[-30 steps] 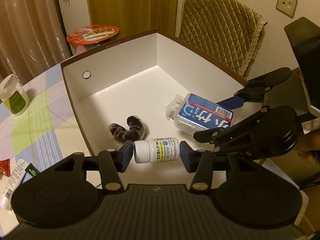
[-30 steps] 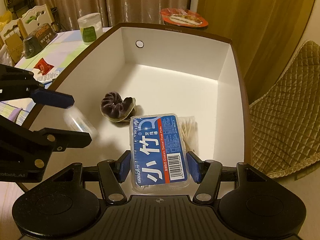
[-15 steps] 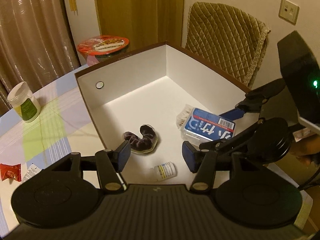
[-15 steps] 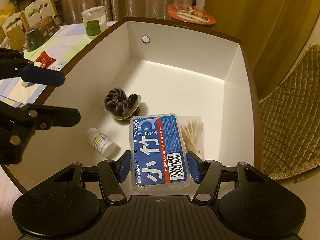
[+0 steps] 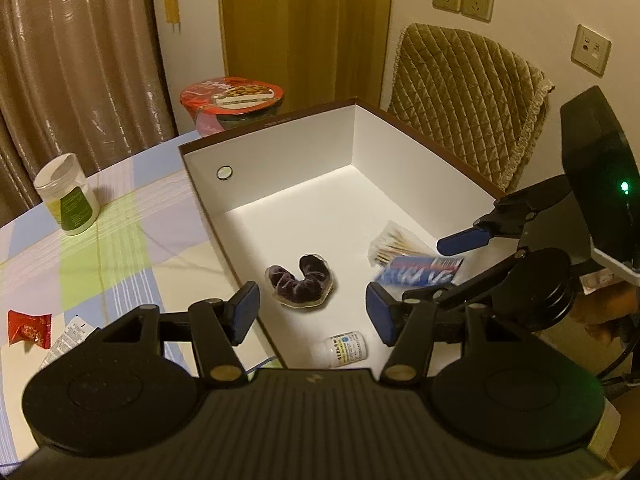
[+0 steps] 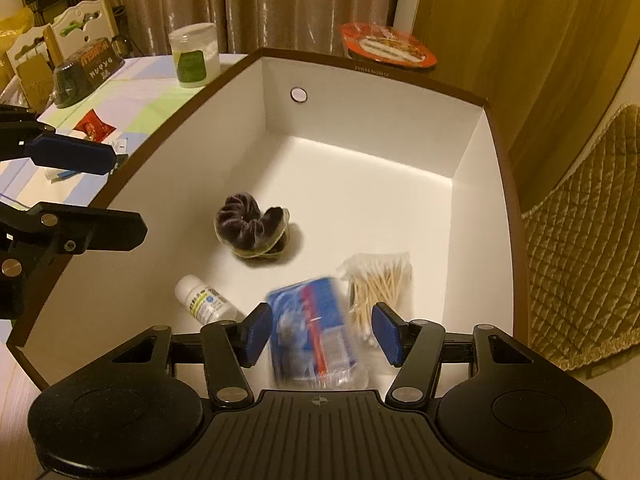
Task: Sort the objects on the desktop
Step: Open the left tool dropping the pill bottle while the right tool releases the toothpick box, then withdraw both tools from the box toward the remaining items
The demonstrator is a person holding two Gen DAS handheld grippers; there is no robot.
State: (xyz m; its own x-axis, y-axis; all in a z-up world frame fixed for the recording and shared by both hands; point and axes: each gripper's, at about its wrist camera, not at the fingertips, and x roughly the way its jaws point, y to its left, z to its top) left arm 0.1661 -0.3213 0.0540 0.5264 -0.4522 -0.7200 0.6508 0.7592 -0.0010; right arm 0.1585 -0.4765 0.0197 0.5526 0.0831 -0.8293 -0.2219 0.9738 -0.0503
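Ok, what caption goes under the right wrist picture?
Right gripper open above a blurred blue toothpick box in the white box.

You are looking at dim, warm yellow room light in both views. The white box (image 5: 280, 160) floor glares brightest, with a shadow band under its far wall. The blue packet (image 6: 312, 336) is motion-smeared. Fisheye bending curves the frame edges, and the corners go black.

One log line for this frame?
left gripper just opening, empty; right gripper open; toothpick box blurred between jaws; pill bottle in storage box
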